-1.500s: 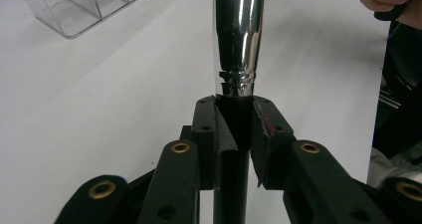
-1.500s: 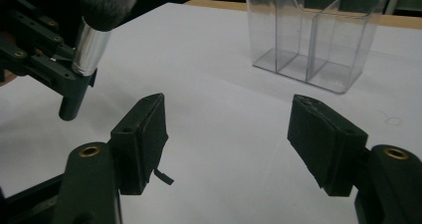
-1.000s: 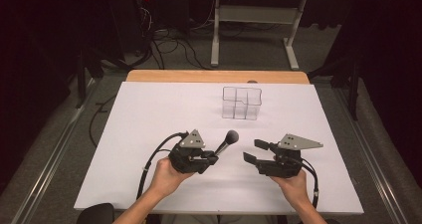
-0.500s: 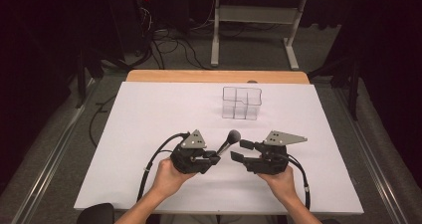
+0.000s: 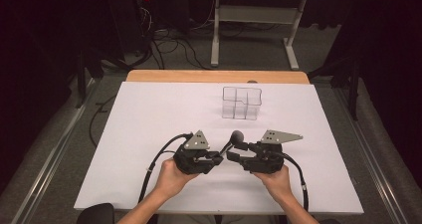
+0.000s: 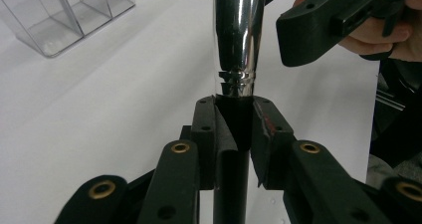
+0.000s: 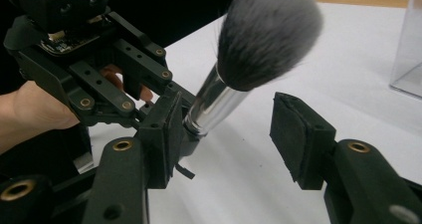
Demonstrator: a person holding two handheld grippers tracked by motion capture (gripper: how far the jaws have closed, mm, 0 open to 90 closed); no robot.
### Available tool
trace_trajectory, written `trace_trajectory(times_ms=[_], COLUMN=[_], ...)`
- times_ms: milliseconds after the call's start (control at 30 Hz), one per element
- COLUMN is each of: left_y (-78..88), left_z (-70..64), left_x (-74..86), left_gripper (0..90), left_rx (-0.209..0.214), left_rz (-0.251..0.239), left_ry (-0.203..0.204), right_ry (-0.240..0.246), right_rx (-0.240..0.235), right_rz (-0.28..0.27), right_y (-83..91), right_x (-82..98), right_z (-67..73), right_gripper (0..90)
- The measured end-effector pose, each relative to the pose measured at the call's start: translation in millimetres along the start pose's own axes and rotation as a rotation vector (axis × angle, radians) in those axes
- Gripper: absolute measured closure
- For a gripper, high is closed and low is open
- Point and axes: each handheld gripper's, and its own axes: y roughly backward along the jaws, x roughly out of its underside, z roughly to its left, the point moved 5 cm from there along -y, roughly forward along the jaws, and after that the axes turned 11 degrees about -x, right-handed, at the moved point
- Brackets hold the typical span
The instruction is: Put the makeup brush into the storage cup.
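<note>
Chrome-ferruled makeup brush [image 7: 234,79] sits clamped by its handle in left claw [image 5: 219,157], above the worktop [image 5: 149,114]. Right claw [image 7: 224,134] has just been closing, pads not yet touching. Center on ferrule, squeeze before left lets go.

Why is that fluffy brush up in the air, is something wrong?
Nothing looks broken or spilled. The brush is off the table because the left hand-held gripper is clamped on its handle. The right hand-held gripper has been closing around its shiny neck. The clear box stands upright.
</note>
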Motion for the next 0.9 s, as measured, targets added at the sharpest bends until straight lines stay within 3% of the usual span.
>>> trace_trajectory(times_ms=[533,900], left_y=[-4.7,-7.2], left_z=[-3.3,-5.0], left_x=[-0.9,-0.9], left_gripper=[74.3,74.3], left_rx=[0.015,0.022], left_rz=[0.002,-0.002], left_ry=[-0.007,-0.007], right_ry=[-0.026,-0.029], right_rx=[-0.05,-0.053], right_rz=[0.001,-0.008], right_y=[-2.6,-2.4], right_x=[0.2,0.0], right_z=[0.6,1.6], right_gripper=[55.6,58.2])
